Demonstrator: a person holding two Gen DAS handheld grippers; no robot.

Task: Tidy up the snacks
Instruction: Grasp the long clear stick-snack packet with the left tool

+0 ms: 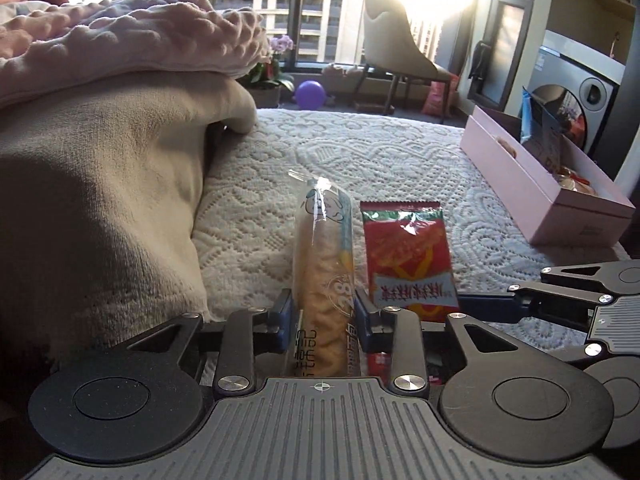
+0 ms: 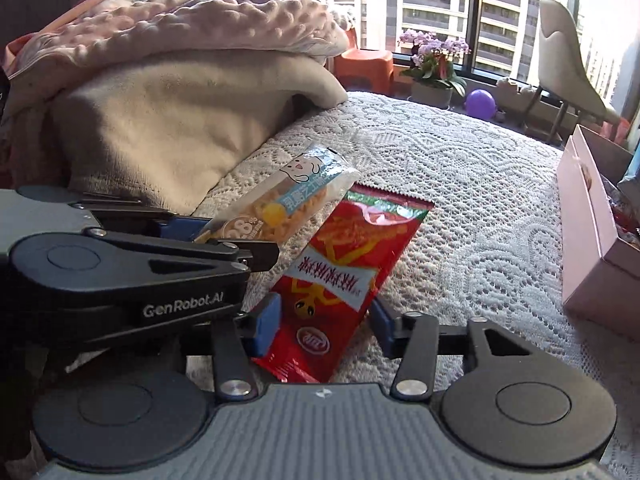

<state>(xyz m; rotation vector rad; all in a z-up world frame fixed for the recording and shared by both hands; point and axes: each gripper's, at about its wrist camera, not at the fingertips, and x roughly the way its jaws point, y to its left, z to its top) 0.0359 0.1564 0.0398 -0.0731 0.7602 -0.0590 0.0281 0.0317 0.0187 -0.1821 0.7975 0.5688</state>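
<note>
A long clear packet of orange snacks [image 1: 324, 248] lies on the white lace bedspread [image 1: 400, 152], and my left gripper [image 1: 325, 316] is shut on its near end, both blue pads pressing its sides. Right beside it lies a red snack packet [image 1: 408, 256]. In the right wrist view my right gripper [image 2: 324, 326] is shut on the red snack packet [image 2: 352, 248], with a blue pad at each edge. The clear packet [image 2: 280, 208] overlaps the red packet's far left corner. The left gripper [image 2: 224, 240] sits close on the left; the right gripper [image 1: 492, 300] shows at the right edge.
An open pink box [image 1: 532, 184] with several snacks inside stands on the bed at the right [image 2: 588, 232]. A heap of beige and pink blankets [image 1: 100, 140] fills the left side. Beyond the bed are a chair [image 1: 400, 48], a purple balloon [image 1: 310, 94] and windows.
</note>
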